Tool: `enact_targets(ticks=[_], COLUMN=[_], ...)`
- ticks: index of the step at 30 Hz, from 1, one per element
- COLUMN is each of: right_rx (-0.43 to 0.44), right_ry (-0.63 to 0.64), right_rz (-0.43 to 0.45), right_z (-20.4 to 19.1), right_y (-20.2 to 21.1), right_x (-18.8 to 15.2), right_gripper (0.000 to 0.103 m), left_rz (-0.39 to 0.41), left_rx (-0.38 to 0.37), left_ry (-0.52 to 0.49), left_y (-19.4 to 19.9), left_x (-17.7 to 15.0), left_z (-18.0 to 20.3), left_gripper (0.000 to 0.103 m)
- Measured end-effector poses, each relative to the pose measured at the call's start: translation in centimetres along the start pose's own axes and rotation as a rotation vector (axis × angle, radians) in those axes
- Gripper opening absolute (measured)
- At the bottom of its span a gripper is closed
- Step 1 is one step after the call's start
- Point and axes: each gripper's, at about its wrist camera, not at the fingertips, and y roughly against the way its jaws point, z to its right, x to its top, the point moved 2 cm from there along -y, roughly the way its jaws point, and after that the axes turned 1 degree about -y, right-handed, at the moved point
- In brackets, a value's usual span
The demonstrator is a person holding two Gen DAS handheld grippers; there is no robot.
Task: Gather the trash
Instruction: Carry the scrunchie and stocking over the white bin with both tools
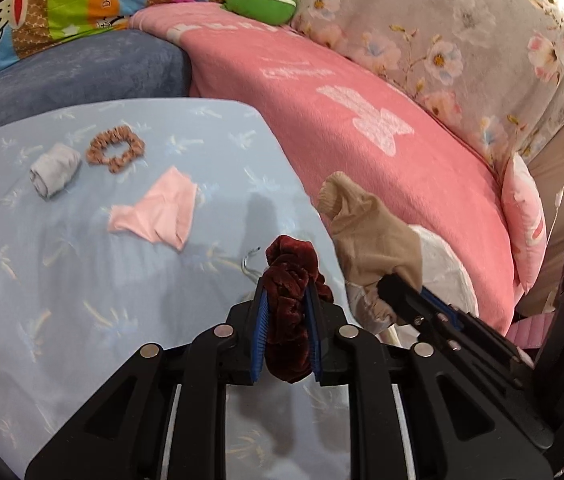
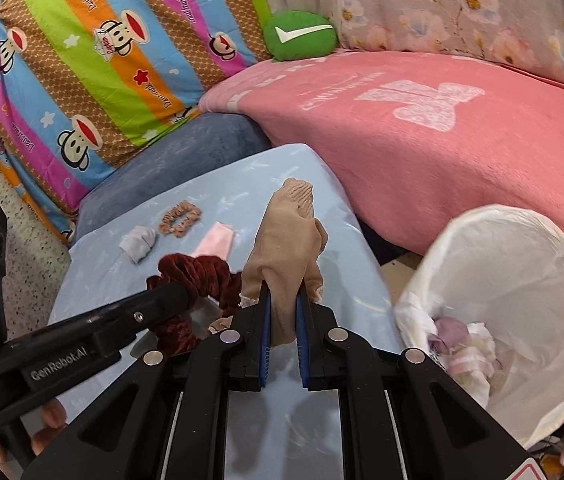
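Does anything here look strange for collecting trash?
Yes. The left gripper holds a dark red scrunchie and the right gripper a beige sock. Both look like usable items, not waste, beside the lined bin.

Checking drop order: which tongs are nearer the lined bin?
Right. The right tongs, shut on the beige sock, sit beside the lined bin; the left tongs, shut on the maroon scrunchie, are farther away.

A light blue patterned sheet (image 1: 82, 280) covers the near surface. A blue-grey cushion (image 1: 82, 68) lies at its far edge. A pink blanket (image 1: 382, 128) lies right. Striped cartoon bedding (image 2: 102, 72) and floral fabric (image 1: 462, 20) fill the far side. Speckled floor (image 2: 22, 280) appears left.
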Motion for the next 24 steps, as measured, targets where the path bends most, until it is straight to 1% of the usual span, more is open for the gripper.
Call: enact_targets(ticks=[2, 4, 6, 7, 8, 10, 15, 19, 21, 24], right_rx=[-0.008, -0.015, -0.019, -0.020, -0.021, -0.024, -0.036, -0.031, -0.031, -0.030], right_ry=[-0.007, -0.011, -0.014, -0.015, -0.017, -0.018, -0.008, -0.007, -0.007, -0.009], right_rz=[-0.003, -0.005, -0.006, -0.006, -0.006, -0.004, 0.003, 0.010, 0.008, 0.006], right_z=[0.6, 1.2, 1.6, 1.8, 2.0, 2.3, 2.7, 3.0, 3.1, 3.1], right_y=[0.2, 0.4, 0.6, 0.7, 0.8, 1.0, 1.7, 2.3, 2.4, 2.5], right_x=[-0.5, -0.9, -1.3, -1.4, -1.5, -1.7, -1.9, -2.1, -2.2, -2.3], right_gripper=[0.010, 0.010, 0.010, 0.010, 0.010, 0.010, 0.010, 0.010, 0.010, 0.010], left_rz=[-0.012, -0.020, -0.028, -0.029, -0.024, 0.002, 0.032, 0.024, 0.008, -0.028], left_rx=[0.008, 0.043, 0.051, 0.054, 0.059, 0.071, 0.082, 0.067, 0.073, 0.088], left_ry=[-0.020, -0.040, -0.045, -0.040, -0.032, -0.018, 0.001, 0.006, 0.014, 0.021], left_y=[-0.4, -0.8, -1.0, -1.0, -0.9, -0.3, 1.4, 2.1, 1.5, -0.5], left_x=[-0.7, -1.4, -1.8, -2.0, -2.0, -2.1, -2.7, -3.9, -4.3, -4.5], left_z=[0.4, 0.8, 0.8, 0.7, 0.6, 0.4, 0.0, 0.0, 0.0, 0.0], left_gripper=[0.022, 0.028, 0.030, 0.036, 0.047, 0.054, 0.053, 0.053, 0.053, 0.053])
